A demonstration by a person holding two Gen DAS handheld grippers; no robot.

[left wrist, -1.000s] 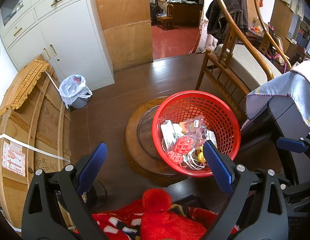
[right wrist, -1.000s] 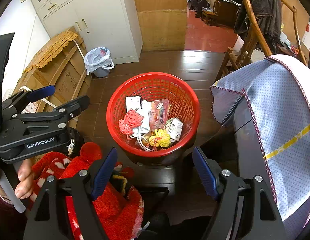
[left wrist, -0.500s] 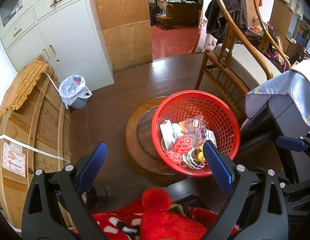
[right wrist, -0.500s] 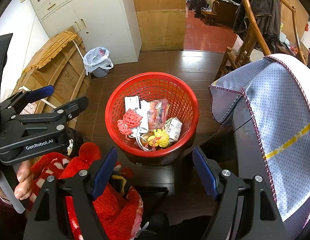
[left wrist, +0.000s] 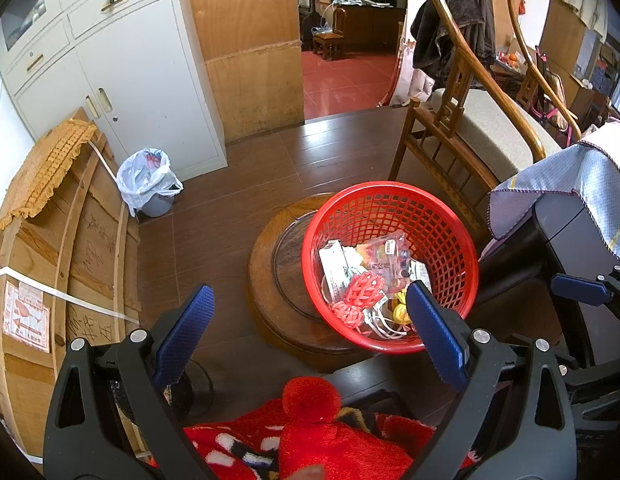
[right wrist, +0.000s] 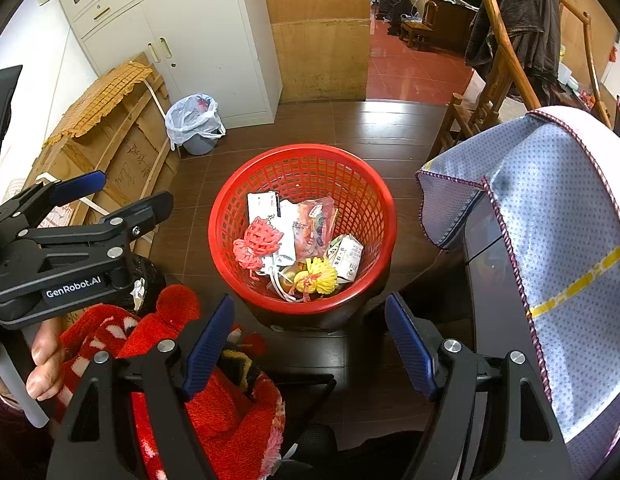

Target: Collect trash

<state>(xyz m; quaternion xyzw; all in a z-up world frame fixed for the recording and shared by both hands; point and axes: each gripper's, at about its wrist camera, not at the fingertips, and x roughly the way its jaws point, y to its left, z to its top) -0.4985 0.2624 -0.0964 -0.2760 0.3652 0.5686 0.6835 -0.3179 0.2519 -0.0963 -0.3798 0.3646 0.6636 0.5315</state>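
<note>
Below both my tools sits the red basket (right wrist: 301, 184) on a round wooden stand (left wrist: 269, 280), already holding wrappers, a small carton (right wrist: 346, 256) and red netting (right wrist: 257, 244). My right gripper (right wrist: 310, 344) and left gripper (left wrist: 310, 336) gape wide, gripping nothing. I'd keep the jaws spread, descend straight over one loose piece and avoid the rim

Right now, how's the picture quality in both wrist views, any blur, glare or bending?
Left wrist view: sharp; fisheye bends the white cabinet and chair rail, corners black. Right wrist view: also sharp; red basket evenly lit with readable contents, soft sheen on the dark floor, mild overexposure at the far right edge.
</note>
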